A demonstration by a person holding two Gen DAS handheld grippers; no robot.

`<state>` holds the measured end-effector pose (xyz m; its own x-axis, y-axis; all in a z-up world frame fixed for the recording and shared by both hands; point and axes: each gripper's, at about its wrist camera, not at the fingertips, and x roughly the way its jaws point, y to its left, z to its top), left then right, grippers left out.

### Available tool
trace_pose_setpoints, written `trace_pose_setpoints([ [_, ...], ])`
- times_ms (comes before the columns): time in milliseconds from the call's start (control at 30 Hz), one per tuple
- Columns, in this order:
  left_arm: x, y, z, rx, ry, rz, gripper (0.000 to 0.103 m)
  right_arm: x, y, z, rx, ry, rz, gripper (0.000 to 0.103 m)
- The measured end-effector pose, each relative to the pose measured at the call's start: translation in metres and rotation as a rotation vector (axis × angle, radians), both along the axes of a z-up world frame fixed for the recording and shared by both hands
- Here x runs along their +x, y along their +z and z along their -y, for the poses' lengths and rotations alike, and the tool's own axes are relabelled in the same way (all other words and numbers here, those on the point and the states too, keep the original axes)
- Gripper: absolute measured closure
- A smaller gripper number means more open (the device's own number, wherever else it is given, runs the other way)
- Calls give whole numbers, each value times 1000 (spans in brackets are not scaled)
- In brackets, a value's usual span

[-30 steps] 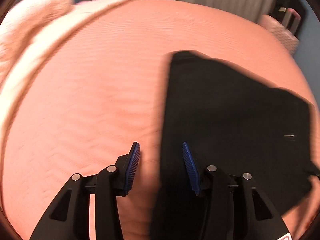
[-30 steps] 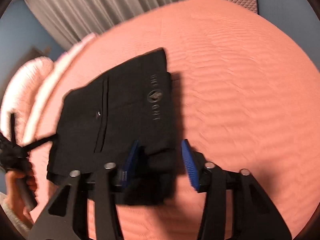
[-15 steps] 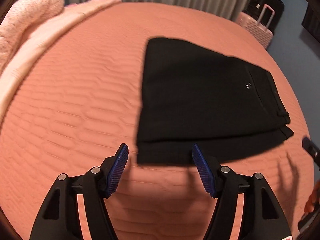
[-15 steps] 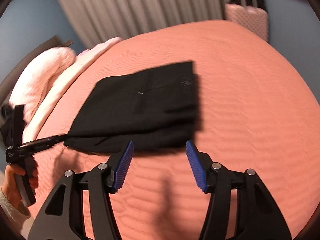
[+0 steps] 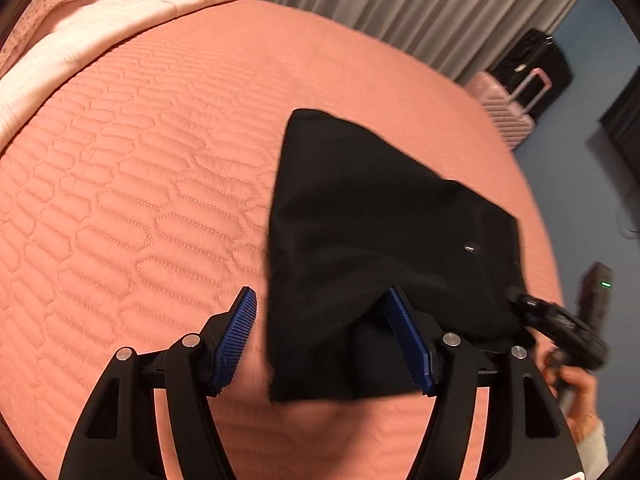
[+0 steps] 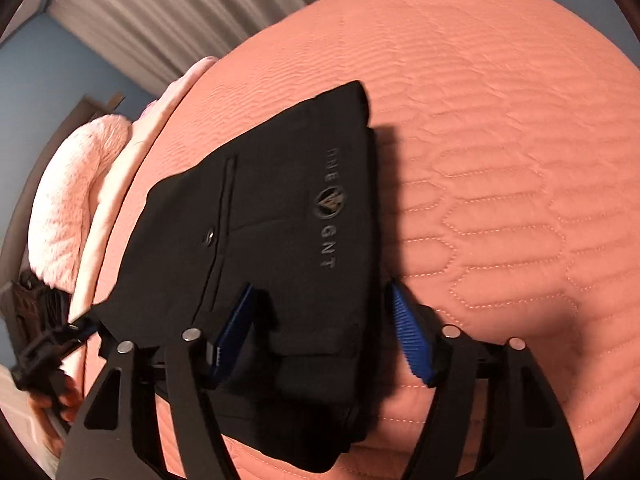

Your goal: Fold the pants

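On the quilted salmon bedspread (image 5: 140, 200), smooth black folded pants (image 5: 360, 220) lie rectangular.

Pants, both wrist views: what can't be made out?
- Black pants, left wrist view: near edge behind the left hand-held gripper; its open fingers straddle it, contact unclear.
- Right wrist view: near edge behind the right hand-held gripper, open.
- Print: upper letters too blurred to read.
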<state>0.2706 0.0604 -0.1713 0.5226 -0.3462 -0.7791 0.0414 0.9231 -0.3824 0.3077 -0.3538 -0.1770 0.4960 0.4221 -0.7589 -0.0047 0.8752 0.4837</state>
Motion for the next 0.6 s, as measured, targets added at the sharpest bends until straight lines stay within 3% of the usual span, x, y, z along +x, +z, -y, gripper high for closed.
trace_pose_setpoints([
  [67,-12,8,-8,-16,-20,15,36,-3,-1,-2,13,14,2,35],
  [167,-12,8,-20,28,23,16,31,-3,-1,-8,-15,27,10,36],
  [233,11,-2,-24,44,55,-27,31,-2,-2,-13,4,31,-1,37],
  [400,80,-53,-5,22,-25,-186,29,4,-12,1,146,-12,-29,37],
  [467,89,-52,2,-7,-13,-131,27,6,-15,3,176,-19,-27,37],
  [500,92,-51,6,-14,-15,-138,28,7,-14,-3,144,-2,-10,39],
  [567,99,-50,19,-55,-47,-138,28,6,-14,-13,82,29,18,63],
  [600,100,-48,23,-29,-32,-128,42,5,-13,-14,96,28,36,69],
])
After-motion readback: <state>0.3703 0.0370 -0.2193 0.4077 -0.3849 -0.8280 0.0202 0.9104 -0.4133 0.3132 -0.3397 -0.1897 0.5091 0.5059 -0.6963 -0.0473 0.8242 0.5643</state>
